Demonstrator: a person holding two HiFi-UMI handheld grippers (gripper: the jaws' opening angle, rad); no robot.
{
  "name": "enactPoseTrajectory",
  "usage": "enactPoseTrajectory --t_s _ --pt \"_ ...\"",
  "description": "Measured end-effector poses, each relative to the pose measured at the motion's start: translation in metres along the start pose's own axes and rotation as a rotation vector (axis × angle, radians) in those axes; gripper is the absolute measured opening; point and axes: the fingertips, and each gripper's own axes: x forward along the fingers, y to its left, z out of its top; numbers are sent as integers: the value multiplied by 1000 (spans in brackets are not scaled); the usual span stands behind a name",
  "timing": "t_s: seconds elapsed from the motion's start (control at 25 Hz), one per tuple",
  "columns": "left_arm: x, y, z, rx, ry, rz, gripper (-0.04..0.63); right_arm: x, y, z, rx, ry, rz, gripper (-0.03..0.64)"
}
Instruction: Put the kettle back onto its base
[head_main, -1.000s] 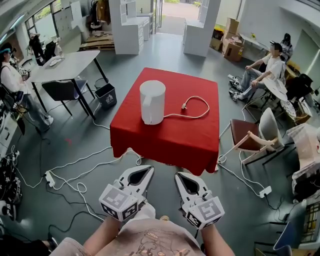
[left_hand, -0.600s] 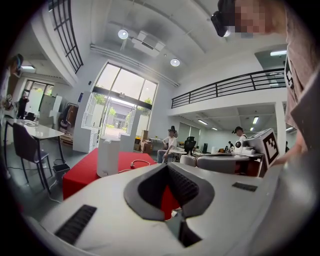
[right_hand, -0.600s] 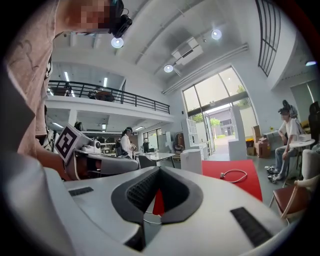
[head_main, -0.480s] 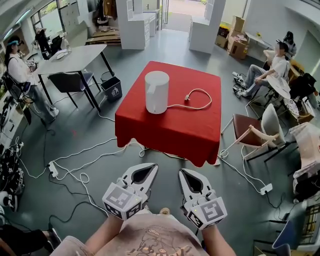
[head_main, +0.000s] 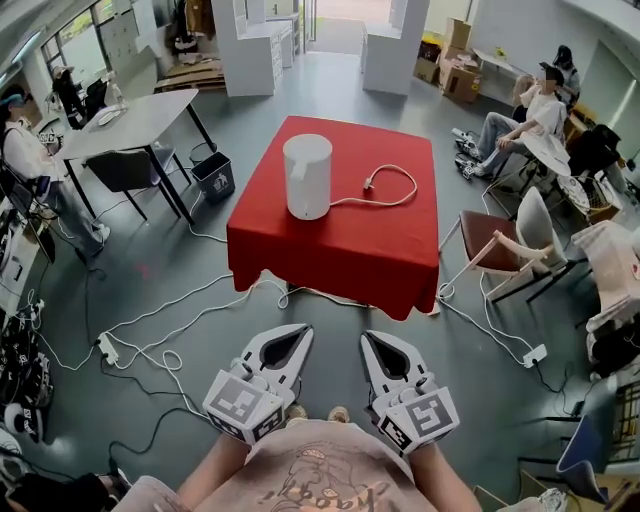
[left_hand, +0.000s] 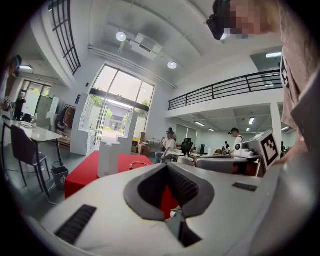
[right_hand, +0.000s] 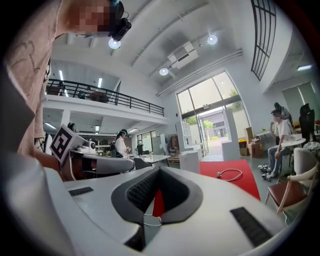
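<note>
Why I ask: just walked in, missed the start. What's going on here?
A person holds the left gripper and right gripper in front of them, both shut and empty, well short of the red table. The white kettle stands upright on it, a cord looped beside it. Nothing is being handled yet.

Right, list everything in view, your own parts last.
kettle: one, white, on the red table, left of centre.
power cord: one, white, looped on the table right of the kettle.
table: one, red cloth, mid-room.
desk: one, grey, far left.
bin: one, dark, beside the desk.
floor cables: several, white, before the table.
seated person: one, far right.
left gripper: white, shut, empty.
right gripper: white, shut, empty.
</note>
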Motion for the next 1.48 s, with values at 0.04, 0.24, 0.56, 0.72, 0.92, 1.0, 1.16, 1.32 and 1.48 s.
enactPoseTrajectory --t_s 0.04,0.24,0.56,0.72,0.92,1.0,1.16,1.32,1.48 --pt "0 0 0 -1 -3 -4 -12 1 2 -2 -1 6 9 8" --pt "-1 -4 -1 -5 -12 -23 -12 1 13 -5 -11 25 77 8" --pt "-2 -10 3 -2 -25 -52 -12 3 32 10 14 -11 229 8" --pt "-6 -9 5 -5 -18 -46 -12 3 44 17 8 -3 320 8" --pt "-13 -4 8 -2 -35 -50 -12 8 54 24 -23 28 387 8" --pt "-16 -4 7 -3 -34 -51 -12 9 56 23 -27 33 388 8" --pt "-18 -6 7 -8 -33 -50 -12 6 60 18 -19 49 391 8" --pt "-17 -4 5 -6 -32 -56 -12 8 58 13 -2 58 385 8" --pt "-19 4 5 -13 -37 -41 -12 13 59 12 -21 71 399 8"
